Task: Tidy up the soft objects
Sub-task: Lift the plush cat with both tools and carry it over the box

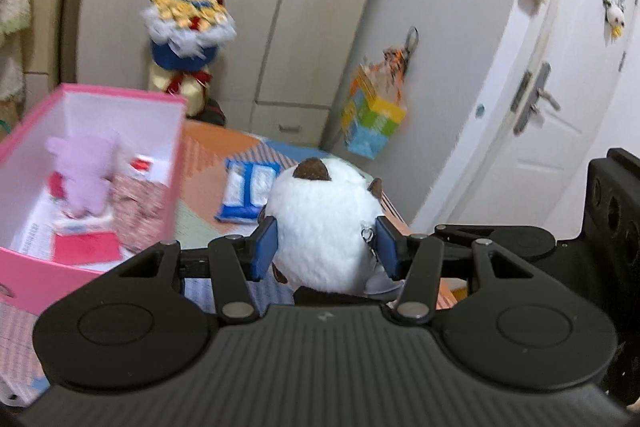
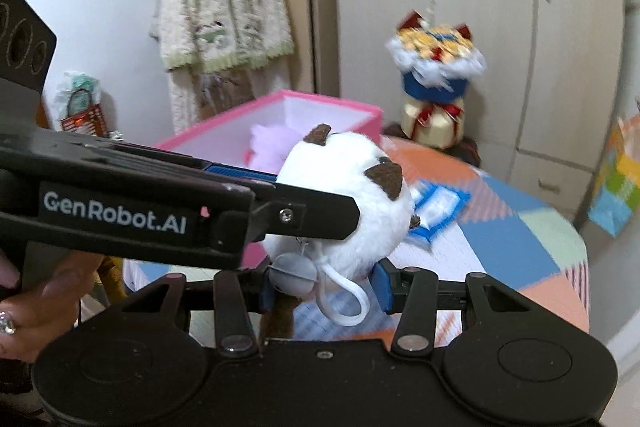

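Note:
A white plush toy (image 1: 320,223) with brown ears is held in the air above the patchwork table. My left gripper (image 1: 326,247) is shut on its body, blue pads pressing both sides. In the right wrist view the same plush (image 2: 344,187) hangs with a grey bell and white loop; the left gripper's finger (image 2: 304,215) crosses it from the left. My right gripper (image 2: 324,287) sits just below the plush, its jaws apart beside the bell and loop. A pink box (image 1: 96,99) at the left holds a lilac plush (image 1: 84,171).
A blue and white packet (image 1: 250,193) lies on the patchwork table (image 2: 520,227) beyond the plush. A bouquet-like toy (image 1: 186,39) stands behind the box by the wardrobe. A colourful bag (image 1: 372,107) hangs on the wall. A cardigan (image 2: 224,11) hangs at the left.

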{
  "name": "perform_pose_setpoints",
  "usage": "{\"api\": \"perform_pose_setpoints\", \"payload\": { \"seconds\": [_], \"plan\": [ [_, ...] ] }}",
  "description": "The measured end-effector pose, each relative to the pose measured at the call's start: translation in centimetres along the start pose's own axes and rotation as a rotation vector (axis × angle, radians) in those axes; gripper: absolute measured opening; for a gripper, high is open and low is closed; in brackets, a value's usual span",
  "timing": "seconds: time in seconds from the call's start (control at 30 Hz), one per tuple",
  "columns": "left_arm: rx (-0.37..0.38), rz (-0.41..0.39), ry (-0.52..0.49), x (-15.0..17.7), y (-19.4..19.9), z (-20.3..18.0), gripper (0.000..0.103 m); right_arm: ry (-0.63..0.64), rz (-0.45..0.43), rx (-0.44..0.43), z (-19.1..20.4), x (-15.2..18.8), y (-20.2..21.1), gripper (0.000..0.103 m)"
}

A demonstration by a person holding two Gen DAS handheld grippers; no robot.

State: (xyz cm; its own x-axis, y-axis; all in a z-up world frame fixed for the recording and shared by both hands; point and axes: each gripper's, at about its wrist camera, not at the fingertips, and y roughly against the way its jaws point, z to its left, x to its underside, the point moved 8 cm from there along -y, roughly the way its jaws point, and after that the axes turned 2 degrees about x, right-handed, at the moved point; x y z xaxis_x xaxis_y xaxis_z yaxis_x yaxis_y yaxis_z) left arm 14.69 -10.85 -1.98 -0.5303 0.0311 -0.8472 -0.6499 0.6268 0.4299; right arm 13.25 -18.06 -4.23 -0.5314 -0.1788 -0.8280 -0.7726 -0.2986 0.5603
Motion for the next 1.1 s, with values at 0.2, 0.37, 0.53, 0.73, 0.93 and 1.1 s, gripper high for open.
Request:
{"api": "perform_pose_setpoints", "payload": {
  "seconds": [0.2,0.37,0.53,0.73,0.93,1.1],
  "plan": [
    [-0.057,-0.058,0.014,-2.7,3.0,3.2,0.051,0.039,-0.024,-0.073,3.0,-3.7,-0.9,0.053],
    [-0.116,-0.143,0.031,-4.7,5.5,6.2,0.051,0.079,-0.076,-0.162,5.4,-6.8,-2.0,0.053],
    [-0.176,-0.186,0.070,-5.5,6.5,9.4,0.051,0.076,-0.107,-0.269,7.4,-8.6,-4.3,0.053],
    [-0.257,-0.176,0.107,-5.8,5.0,13.3,0.051,0.058,-0.060,-0.344,8.1,-9.8,-8.5,0.053],
    [-0.323,-0.097,0.179,-4.1,2.6,17.5,0.051,0.036,0.069,-0.429,8.4,-9.1,-13.9,0.055],
    [-0.304,-0.050,0.290,-3.0,1.5,20.4,0.051,0.043,0.138,-0.413,8.7,-8.0,-16.8,0.055]
  ]
}}
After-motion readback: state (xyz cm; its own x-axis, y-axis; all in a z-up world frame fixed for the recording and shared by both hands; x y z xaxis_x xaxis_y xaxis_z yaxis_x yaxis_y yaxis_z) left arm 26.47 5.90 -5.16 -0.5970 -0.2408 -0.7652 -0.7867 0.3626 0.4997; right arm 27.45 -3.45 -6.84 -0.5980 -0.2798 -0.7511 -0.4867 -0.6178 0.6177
